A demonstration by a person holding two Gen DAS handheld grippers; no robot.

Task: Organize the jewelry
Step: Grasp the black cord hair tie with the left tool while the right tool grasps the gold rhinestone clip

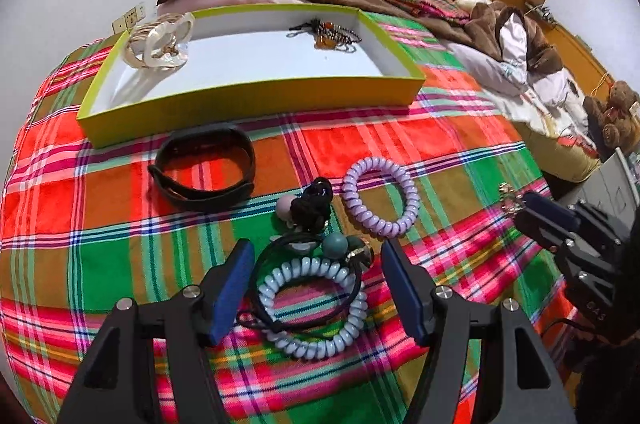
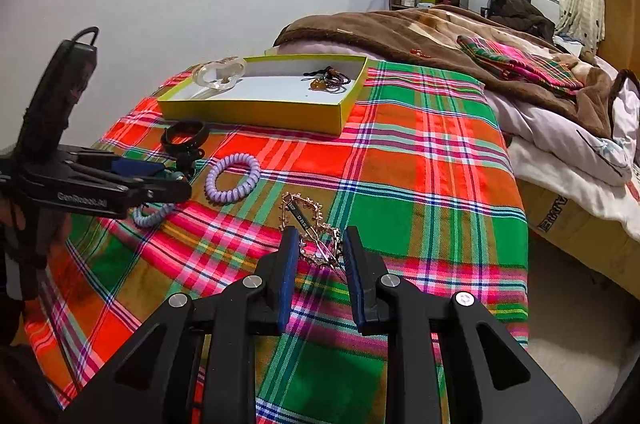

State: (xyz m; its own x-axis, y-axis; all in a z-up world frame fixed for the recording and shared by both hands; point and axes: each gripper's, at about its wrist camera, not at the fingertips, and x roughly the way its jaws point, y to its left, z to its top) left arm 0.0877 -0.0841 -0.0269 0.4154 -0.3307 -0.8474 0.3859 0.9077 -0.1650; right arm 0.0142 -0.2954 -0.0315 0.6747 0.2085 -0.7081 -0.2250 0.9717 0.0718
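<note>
A plaid blanket [image 1: 400, 127] in red, green and orange covers the bed and carries everything. Toward its far edge sits a shallow yellow-green box [image 1: 256, 95] with a white floor; pale bangles [image 1: 158, 41] lean in its far left corner, and a dark tangle of beaded bracelets [image 1: 324, 31] lies near its far right corner.

Just in front of the box's left half lies a black wristband [image 1: 204, 167]. Nearer the middle of the blanket rests a lilac coil hair tie [image 1: 380, 195], with a black hair tie with beads [image 1: 308, 207] just beside it on the left.

The left gripper [image 1: 312, 288] stands released, its blue pads wide apart on either side of a pale blue coil hair tie [image 1: 312, 312] and a thin black cord, neither pad touching them as far as can be seen.

The right gripper [image 2: 320, 256] is narrowed around a gold chain bracelet [image 2: 316, 232] with a small tag, which lies on the blanket toward its near edge; the pads sit close on both sides, but whether they press the chain I cannot tell.
</note>
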